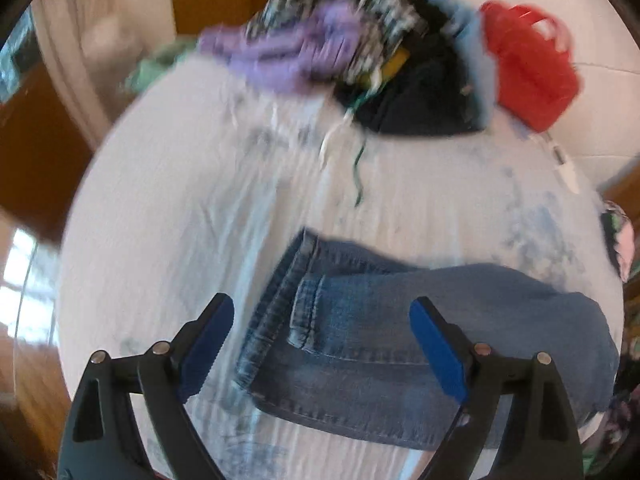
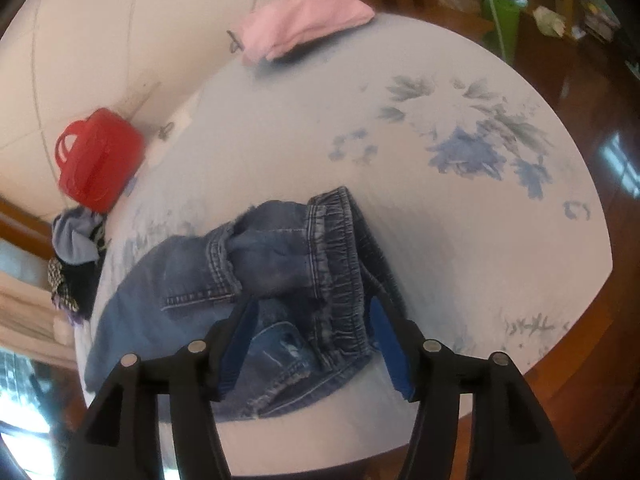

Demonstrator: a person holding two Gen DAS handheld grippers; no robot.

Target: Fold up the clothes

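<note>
- The bed sheet (image 2: 460,216), pale with blue flowers, covered the whole surface.
- Folded jeans (image 2: 224,288) lay at its near edge.
- A clothes pile (image 1: 340,48) and red bag (image 1: 528,68) sat far off.
- Left gripper (image 1: 324,344) hovered with jaws spread over the jeans.
- Right gripper (image 2: 316,348) likewise gaped above the waistband (image 2: 340,272), holding nothing.

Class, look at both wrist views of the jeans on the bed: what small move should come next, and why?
Probably lower the open right gripper and close it on the elastic waistband of the blue denim jeans. Both grippers hover open, the left gripper over the hem end, and the jeans lie rumpled on the pale floral bedsheet, neither end yet gripped.
</note>
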